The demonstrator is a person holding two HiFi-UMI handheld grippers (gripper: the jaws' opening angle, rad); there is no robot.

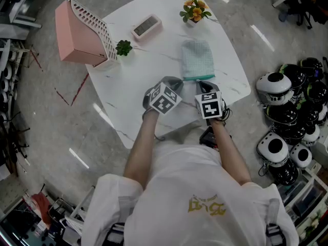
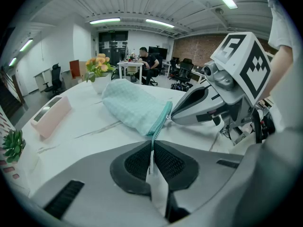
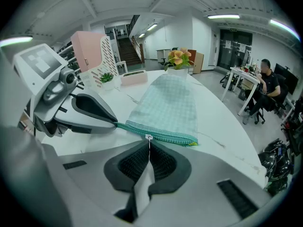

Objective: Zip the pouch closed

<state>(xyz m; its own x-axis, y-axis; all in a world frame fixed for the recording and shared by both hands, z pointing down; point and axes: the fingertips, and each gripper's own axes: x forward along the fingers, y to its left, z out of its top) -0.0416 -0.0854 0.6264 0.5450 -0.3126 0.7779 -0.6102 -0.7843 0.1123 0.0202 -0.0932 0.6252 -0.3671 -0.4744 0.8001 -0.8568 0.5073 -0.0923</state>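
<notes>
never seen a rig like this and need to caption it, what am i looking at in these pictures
No robot: a person holds a two-jaw gripper in each hand. One picture looks down from a head camera; the other two come from cameras riding on each gripper. On the white marble-look table are a mint-green checked fabric pouch, a pink slatted box, a pink clock-like device, a small green plant and orange flowers. The left gripper is shut on the pouch's teal zip end; the right gripper is shut on the small silvery zip pull.
</notes>
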